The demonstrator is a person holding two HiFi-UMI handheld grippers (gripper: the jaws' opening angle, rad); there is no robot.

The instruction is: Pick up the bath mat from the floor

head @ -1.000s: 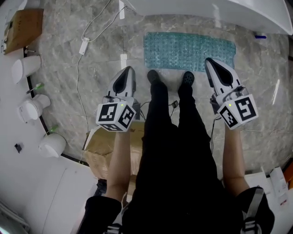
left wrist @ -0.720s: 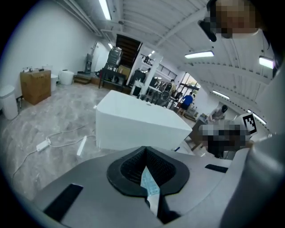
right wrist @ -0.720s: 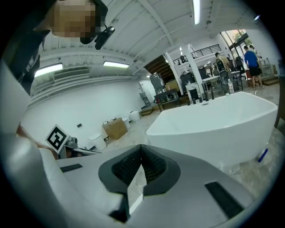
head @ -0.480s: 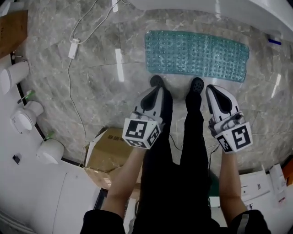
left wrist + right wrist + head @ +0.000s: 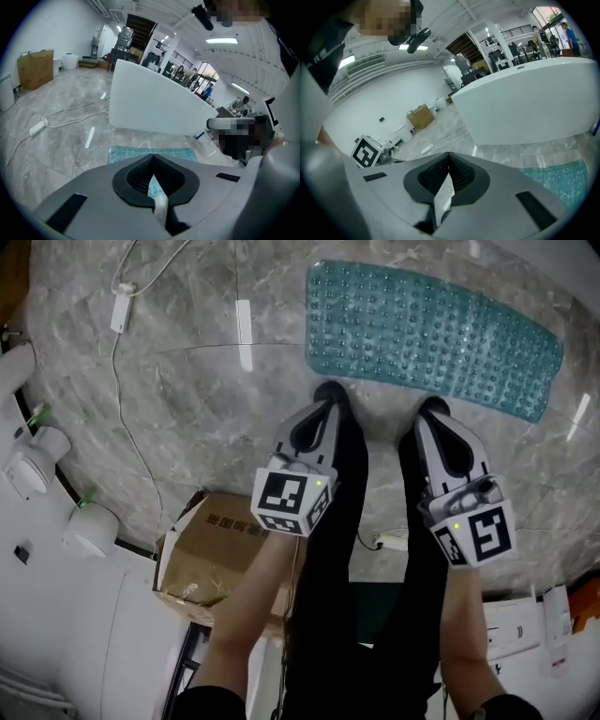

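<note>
Left hand-held gripper [image 5: 326, 409] and right hand-held gripper [image 5: 425, 425], jaws together, would, we fear, skid off the flat teal studded bath mat [image 5: 436, 324] at twelve o'clock.

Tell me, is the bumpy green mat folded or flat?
Flat. The bath mat lies fully spread on the floor, no folds showing.

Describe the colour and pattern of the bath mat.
The bath mat is teal with rows of small bumps; the head view shows it best.
</note>
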